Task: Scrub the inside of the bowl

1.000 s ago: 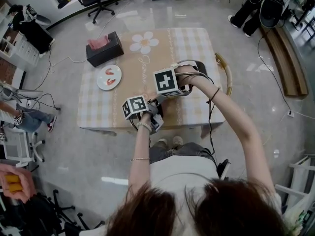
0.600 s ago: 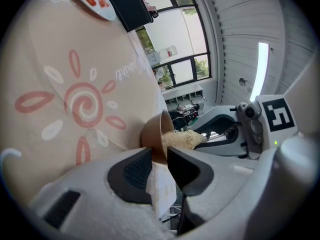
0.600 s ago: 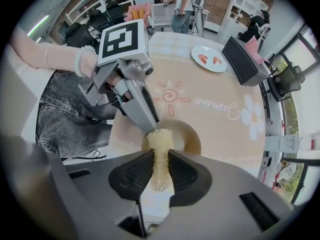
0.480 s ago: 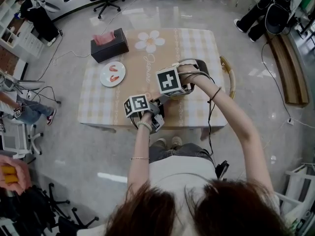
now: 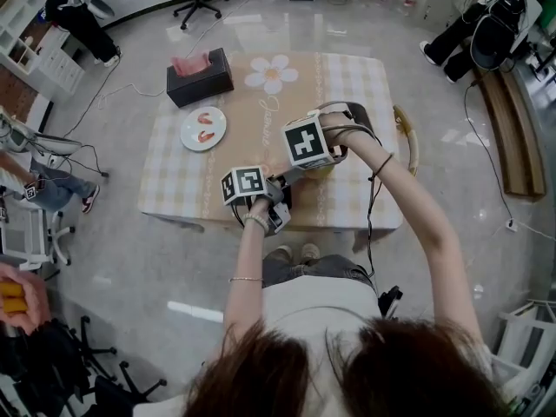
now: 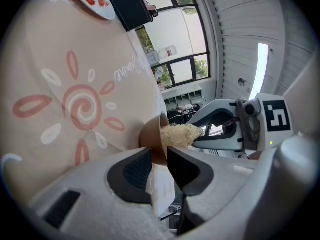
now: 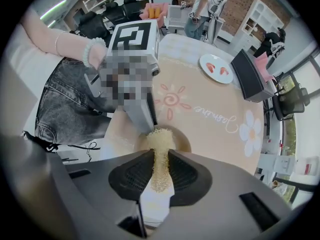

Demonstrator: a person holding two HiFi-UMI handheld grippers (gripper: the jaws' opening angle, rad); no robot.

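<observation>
A brown bowl (image 6: 150, 136) stands near the table's front edge, and my left gripper (image 6: 159, 156) is shut on its rim. My right gripper (image 7: 160, 159) is shut on a pale yellow mesh scrubber (image 7: 159, 143), whose tip reaches down into the bowl (image 7: 183, 141). In the left gripper view the scrubber (image 6: 181, 135) lies inside the bowl, with the right gripper (image 6: 220, 129) behind it. In the head view the left gripper (image 5: 276, 196) and right gripper (image 5: 302, 172) meet over the bowl, which their marker cubes almost hide.
A black tissue box (image 5: 200, 76) and a white plate (image 5: 203, 129) with red pieces sit at the table's far left. The checked tablecloth (image 5: 347, 85) has a flower print. A curved wooden piece (image 5: 407, 137) hangs off the right edge. Office chairs and people stand around.
The head view has shifted slightly. Both grippers stay together at the bowl, with no clear movement between them.
</observation>
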